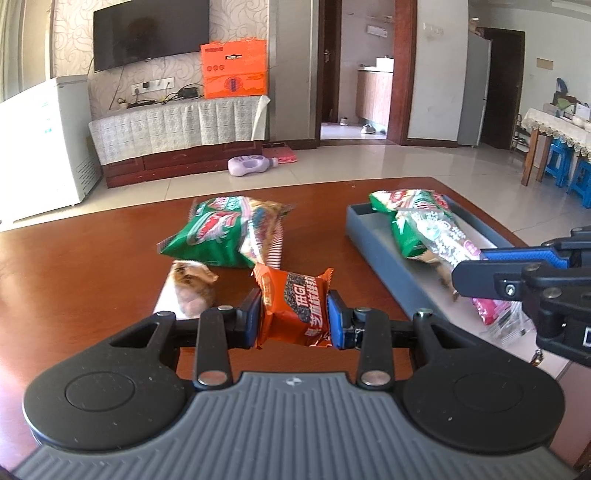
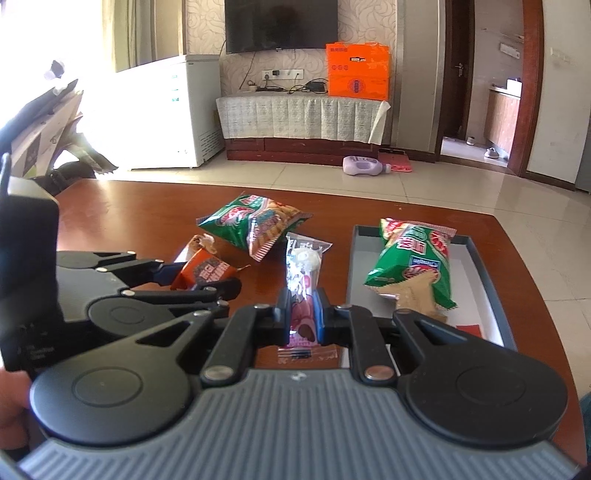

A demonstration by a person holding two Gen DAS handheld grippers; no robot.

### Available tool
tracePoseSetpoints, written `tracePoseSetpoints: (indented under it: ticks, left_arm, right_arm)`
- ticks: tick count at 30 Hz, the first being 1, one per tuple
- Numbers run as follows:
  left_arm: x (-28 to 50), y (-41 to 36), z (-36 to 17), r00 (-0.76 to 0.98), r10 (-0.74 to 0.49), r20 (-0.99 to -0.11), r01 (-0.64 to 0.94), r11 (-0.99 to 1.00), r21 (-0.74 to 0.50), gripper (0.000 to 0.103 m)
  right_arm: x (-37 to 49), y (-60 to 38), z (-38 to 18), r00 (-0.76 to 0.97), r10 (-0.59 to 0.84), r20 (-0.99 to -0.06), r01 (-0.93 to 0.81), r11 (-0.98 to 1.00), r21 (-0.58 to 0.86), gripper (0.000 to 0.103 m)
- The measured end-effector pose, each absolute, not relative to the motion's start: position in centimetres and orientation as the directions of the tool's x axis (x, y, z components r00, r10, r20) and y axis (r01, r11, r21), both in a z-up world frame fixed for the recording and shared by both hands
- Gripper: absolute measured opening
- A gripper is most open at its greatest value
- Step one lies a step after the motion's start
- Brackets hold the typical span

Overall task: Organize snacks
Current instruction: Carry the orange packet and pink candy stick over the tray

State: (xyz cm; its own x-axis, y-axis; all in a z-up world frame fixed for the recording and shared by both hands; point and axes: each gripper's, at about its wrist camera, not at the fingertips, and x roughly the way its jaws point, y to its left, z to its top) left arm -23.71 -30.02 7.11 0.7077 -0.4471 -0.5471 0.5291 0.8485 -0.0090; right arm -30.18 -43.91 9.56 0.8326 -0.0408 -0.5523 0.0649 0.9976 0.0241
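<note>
Two packets are in your grip at once: your left gripper (image 1: 294, 318) is clenched on the orange sesame-cake packet (image 1: 293, 306) across its middle, and your right gripper (image 2: 303, 319) is pinched tight on the clear-and-pink snack packet (image 2: 303, 291) near its lower end. Both look light, soft and crinkly, with slick film, so you would do best to squeeze across the filled body, not the flat sealed fins, and gently, since the cake inside probably crumbles. The long clear packet will likely droop ahead of your fingers when lifted.

Just beside your right gripper lies the grey tray (image 2: 491, 273), already holding a green cracker packet (image 2: 413, 258). Still loose on the table are a green-and-red snack bag (image 1: 221, 230) and a small wrapped bun (image 1: 192, 286), both near your left gripper.

You are working on a glossy reddish-brown wooden table (image 1: 81, 266), smooth enough for wrappers to slide. Beyond it you have a tiled floor with a purple bottle (image 1: 251, 165) lying on it, a wall-mounted television (image 1: 149, 33), an orange carton (image 1: 234, 68) on a cloth-covered cabinet, and a white chest freezer (image 1: 44, 144).
</note>
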Motion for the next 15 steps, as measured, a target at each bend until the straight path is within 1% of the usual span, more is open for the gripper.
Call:
tracePoseSetpoints:
  ticks: [15]
  left_arm:
    - [-24.5,-34.2,7.6,0.686,-0.493,-0.536,0.576,0.817,-0.014,0.042]
  right_arm:
    - [-32.0,-46.4,9.9,0.838,-0.08,-0.54,0.11,0.994,0.024,0.015]
